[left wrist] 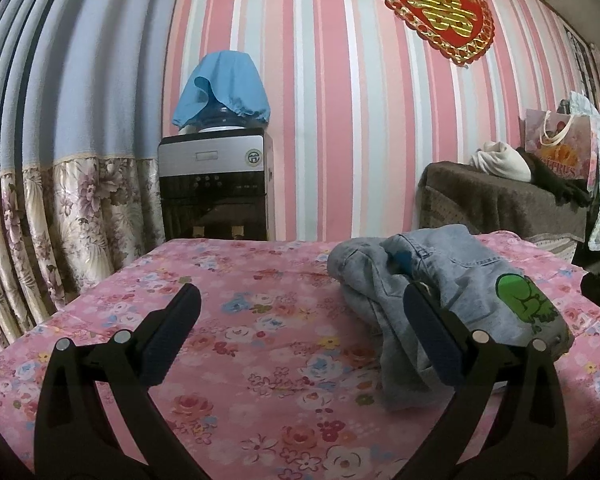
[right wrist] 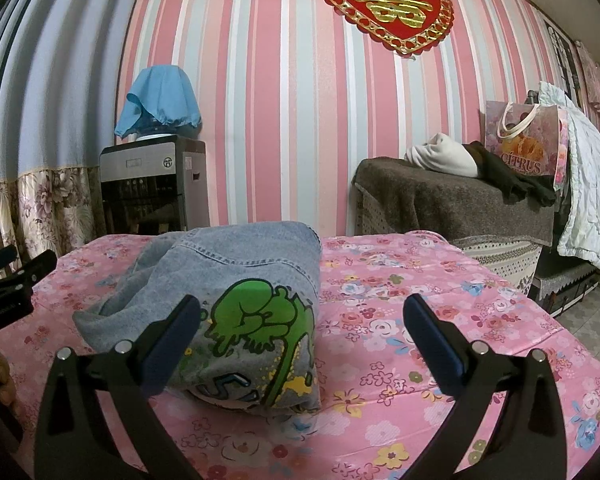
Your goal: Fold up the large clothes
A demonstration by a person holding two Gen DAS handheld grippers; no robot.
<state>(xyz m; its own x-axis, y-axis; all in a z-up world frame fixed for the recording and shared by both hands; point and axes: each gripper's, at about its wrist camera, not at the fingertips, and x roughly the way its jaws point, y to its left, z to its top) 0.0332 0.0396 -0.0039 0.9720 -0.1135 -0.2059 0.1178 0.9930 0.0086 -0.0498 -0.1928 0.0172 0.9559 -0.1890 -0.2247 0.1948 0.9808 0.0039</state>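
Between the two tools, on the flowered bench point(right wrist: 440, 300), lies the bunched denim garment point(right wrist: 236, 292). Left tool point(left wrist: 302, 308) and right tool point(right wrist: 302, 308) both stand spread, empty. Best pinch opposite outer edges, then lift and shake flat.

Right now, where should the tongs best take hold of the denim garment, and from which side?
Probably the loose grey flap of the denim garment hanging toward the camera. Come from the near edge with the left tongs, open and closest. It is thin and free, unlike the bulky folded mound.
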